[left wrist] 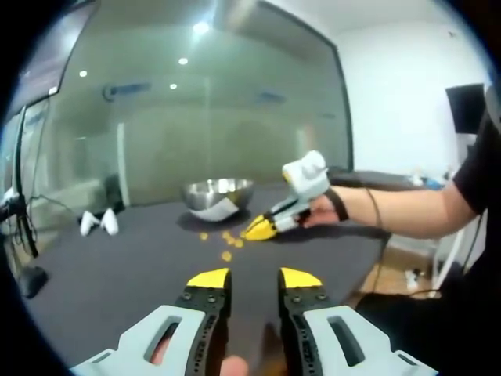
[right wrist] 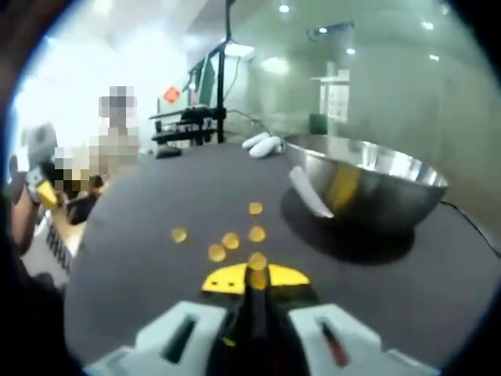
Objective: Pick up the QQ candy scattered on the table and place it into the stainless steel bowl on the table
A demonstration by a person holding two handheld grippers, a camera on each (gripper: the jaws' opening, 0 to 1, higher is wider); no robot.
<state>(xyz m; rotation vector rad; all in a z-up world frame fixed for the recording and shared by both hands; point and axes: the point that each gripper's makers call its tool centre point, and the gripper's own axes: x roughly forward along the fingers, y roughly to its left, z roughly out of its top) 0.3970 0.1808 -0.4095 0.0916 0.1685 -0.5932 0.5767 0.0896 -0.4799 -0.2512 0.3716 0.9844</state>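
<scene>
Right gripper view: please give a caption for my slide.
Right gripper pinching a candy beside the steel bowl.

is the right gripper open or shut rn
Shut on a candy: in the right gripper view the right gripper has its yellow tips together with the candy pinched between them.

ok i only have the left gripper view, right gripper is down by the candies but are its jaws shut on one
Observer: In the right gripper view the right gripper has its yellow tips together with a candy right at them; a firm grip I cannot confirm.
Operator: how many still loose near it
Observer: Four more candies lie on the dark table just beyond the tips.
Operator: bowl close?
Observer: Yes, the steel bowl sits just right of them, something white leaning inside it.
</scene>
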